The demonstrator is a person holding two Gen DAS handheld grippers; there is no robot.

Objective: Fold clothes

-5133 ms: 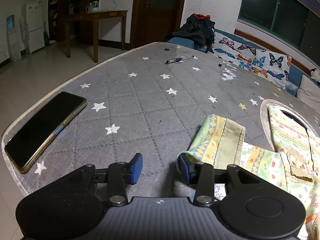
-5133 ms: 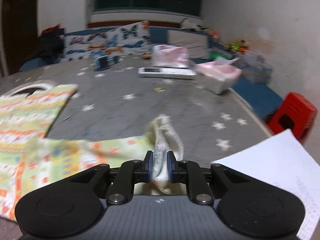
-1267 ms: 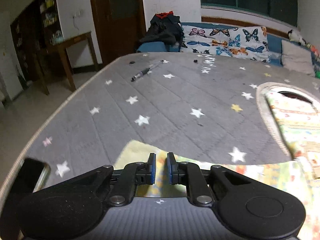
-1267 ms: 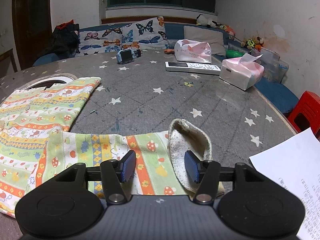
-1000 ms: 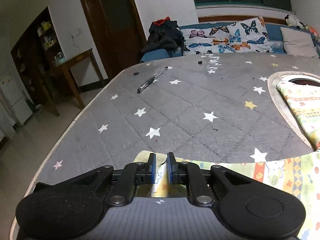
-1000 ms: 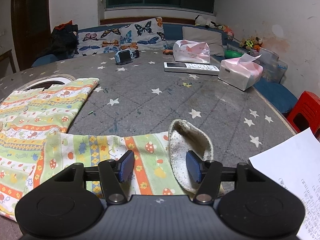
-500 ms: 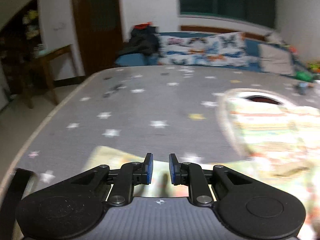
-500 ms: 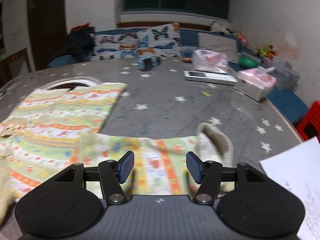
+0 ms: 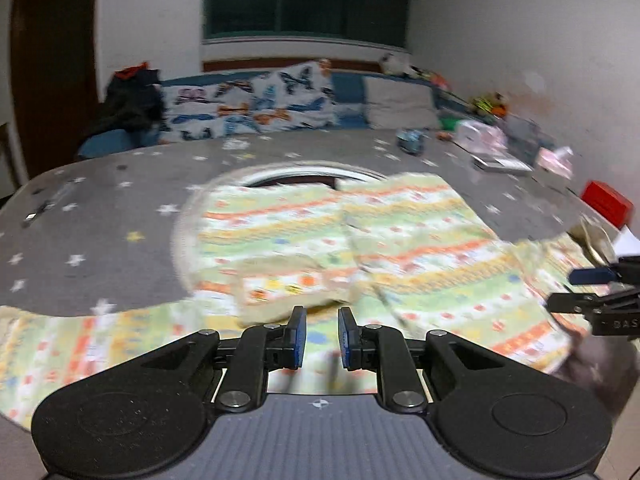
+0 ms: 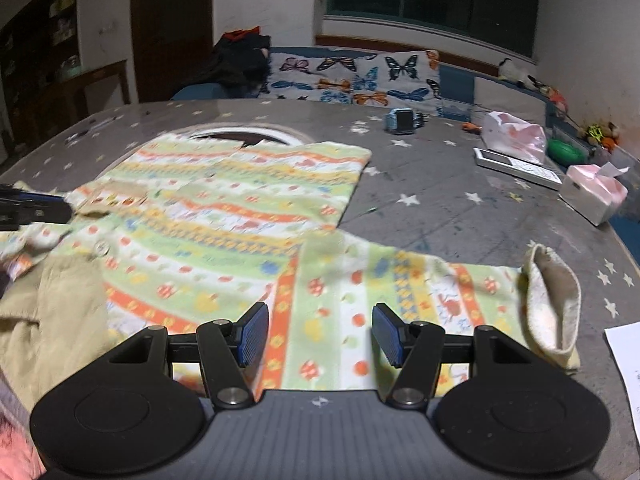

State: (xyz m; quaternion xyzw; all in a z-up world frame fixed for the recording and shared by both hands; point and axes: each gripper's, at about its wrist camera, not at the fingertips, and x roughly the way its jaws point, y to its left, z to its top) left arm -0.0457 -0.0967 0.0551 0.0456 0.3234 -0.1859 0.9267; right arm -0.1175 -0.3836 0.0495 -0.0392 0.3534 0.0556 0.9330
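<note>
Right wrist only — sleeve cuff (image 10: pixel 552 300), tissue box (image 10: pixel 592 194), remote (image 10: pixel 516 168).

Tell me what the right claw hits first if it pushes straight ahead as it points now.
Most likely the sleeve of the striped shirt: it lies directly ahead of the open right claw, spread on the star-print mat. Depth is unclear.

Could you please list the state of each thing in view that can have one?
Left gripper: slightly open, holding nothing, over the garment.
Right gripper: wide open, holding nothing, over the sleeve.
Striped garment: spread flat on the star-patterned mat, not yet folded.
Right sleeve: stretched out sideways, cuff gaping open.
Tissue box: open, a tissue sticking up.
Paper sheet: lying flat at the mat's edge.
</note>
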